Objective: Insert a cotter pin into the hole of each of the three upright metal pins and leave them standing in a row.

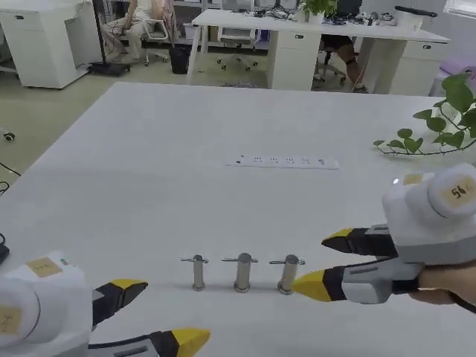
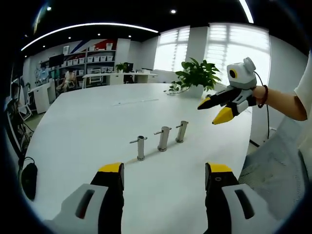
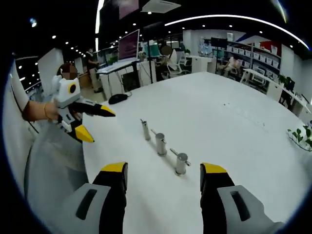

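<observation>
Three upright metal pins stand in a row on the white table [image 1: 149, 186]: left pin [image 1: 198, 272], middle pin [image 1: 242, 272], right pin [image 1: 288, 274]. Each has a thin cotter pin crosswise through its top. The same row appears in the left gripper view [image 2: 164, 138] and in the right gripper view [image 3: 160, 144]. My left gripper [image 1: 160, 314] is open and holds nothing, near the front edge, left of the row. My right gripper [image 1: 323, 262] is open too, its lower fingertip close beside the right pin. Its own view has the jaws wide apart [image 3: 164, 169]; the left gripper's [image 2: 165, 170] are also wide apart.
A white power strip [image 1: 282, 161] lies flat at mid-table beyond the pins. A leafy plant [image 1: 446, 119] stands at the right edge. A black mouse [image 3: 118, 98] lies near the table's left side. Desks and seated people are in the background.
</observation>
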`<state>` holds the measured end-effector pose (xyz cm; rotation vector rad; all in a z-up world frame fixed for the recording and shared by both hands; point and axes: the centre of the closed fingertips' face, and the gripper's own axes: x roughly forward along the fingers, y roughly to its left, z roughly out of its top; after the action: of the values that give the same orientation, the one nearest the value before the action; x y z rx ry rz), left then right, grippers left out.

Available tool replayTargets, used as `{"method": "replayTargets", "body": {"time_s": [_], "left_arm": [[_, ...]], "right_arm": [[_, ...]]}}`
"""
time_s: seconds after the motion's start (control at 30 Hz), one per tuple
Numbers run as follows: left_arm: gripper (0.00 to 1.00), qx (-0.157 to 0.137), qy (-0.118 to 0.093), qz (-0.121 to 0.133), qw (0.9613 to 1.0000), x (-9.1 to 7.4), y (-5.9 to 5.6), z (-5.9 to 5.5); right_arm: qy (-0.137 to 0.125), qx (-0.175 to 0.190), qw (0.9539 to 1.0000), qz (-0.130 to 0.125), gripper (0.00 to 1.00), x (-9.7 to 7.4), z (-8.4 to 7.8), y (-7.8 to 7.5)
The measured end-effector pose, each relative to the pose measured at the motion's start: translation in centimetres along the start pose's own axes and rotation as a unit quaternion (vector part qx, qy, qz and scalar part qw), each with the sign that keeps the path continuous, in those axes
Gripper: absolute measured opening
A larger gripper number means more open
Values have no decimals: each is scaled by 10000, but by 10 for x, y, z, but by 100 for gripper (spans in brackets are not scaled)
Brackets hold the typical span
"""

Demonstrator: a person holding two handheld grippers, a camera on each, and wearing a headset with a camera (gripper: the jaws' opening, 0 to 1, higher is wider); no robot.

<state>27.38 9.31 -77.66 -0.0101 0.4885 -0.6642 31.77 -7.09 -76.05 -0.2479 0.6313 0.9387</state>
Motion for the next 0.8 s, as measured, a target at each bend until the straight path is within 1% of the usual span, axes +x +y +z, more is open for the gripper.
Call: {"method": "replayTargets", "body": {"time_s": [0.07, 0.17, 0.27, 0.37, 0.43, 0.57, 0.67, 0.7, 0.73, 0.8], "left_arm": [[70, -206, -108, -3, 9997, -5, 0, 3], [73, -227, -130, 34, 9997, -10, -1, 4], [79, -226, -193, 73, 9995, -18, -3, 7], [80, -269, -233, 183, 9992, -24, 0, 7], [82, -246, -217, 276, 9991, -28, 5, 5], [85, -194, -239, 474, 9984, -36, 13, 4], [88, -241, -283, 513, 9980, -40, 14, 4], [90, -214, -288, 541, 9979, -41, 14, 4], [91, -124, -281, 588, 9978, -42, 15, 4], [93, -78, -227, 594, 9979, -43, 14, 3]], "right_arm": [[-36, 101, 9999, -96, 66, -5, -5, 1], [-217, 359, 9990, -159, 70, -10, -8, 2], [-237, 548, 9979, -252, 74, -13, -18, 5], [-287, 654, 9970, -285, 77, -15, -24, 9], [-392, 739, 9960, -317, 78, -17, -24, 11], [-440, 767, 9955, -354, 85, -18, -28, 16], [-510, 772, 9949, -397, 89, -21, -28, 19], [-586, 803, 9943, -388, 90, -23, -27, 20], [-621, 825, 9939, -392, 92, -24, -27, 20], [-649, 860, 9933, -422, 96, -25, -28, 21]]}}
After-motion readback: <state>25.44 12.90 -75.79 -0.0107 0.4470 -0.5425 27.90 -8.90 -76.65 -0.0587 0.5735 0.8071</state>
